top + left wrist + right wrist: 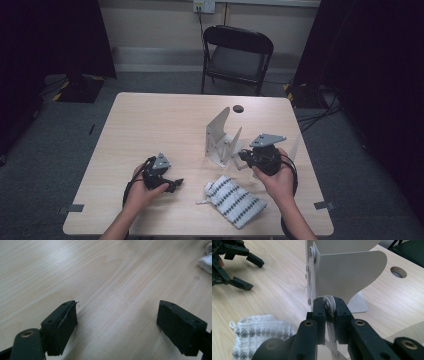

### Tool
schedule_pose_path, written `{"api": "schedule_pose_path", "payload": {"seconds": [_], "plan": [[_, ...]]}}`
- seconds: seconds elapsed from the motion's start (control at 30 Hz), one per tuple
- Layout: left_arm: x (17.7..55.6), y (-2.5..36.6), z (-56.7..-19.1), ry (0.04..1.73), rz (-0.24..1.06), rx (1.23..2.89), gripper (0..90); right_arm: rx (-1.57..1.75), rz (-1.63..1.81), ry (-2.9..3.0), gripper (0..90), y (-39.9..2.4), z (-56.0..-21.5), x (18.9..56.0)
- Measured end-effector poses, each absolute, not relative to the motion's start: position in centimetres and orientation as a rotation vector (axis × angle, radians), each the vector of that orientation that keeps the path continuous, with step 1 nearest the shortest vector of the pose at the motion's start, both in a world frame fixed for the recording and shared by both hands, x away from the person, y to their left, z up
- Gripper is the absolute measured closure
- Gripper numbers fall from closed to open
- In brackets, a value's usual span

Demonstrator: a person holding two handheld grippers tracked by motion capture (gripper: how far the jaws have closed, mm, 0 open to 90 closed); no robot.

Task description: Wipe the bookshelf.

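Note:
A white sheet-metal stand is upright right of the table's middle. A thin metal lever with a round disc at its end sticks out from the stand's near side. My right gripper is shut on that lever, its pads pressing on the disc. A white cloth with a dark pattern lies crumpled near the front edge, between the two hands. My left gripper rests low over bare wood left of the cloth, jaws wide open, nothing between them.
The light wooden table has a round cable hole behind the stand. A black folding chair stands beyond the far edge. Bare tabletop stretches across the left and far parts.

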State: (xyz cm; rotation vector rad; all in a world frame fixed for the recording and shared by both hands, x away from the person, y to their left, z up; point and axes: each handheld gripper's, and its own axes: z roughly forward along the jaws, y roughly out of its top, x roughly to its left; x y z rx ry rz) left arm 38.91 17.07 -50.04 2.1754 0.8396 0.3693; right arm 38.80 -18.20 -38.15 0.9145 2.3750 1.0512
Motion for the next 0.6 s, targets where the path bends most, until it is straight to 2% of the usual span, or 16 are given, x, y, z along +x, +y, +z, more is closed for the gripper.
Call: {"api": "schedule_pose_path", "payload": {"seconds": [0.6], "plan": [[38.99,17.16,-50.0,0.829,0.366,2.186,16.3,0.916,0.995,2.385,84.8,-18.0,-37.23,39.13]]}}
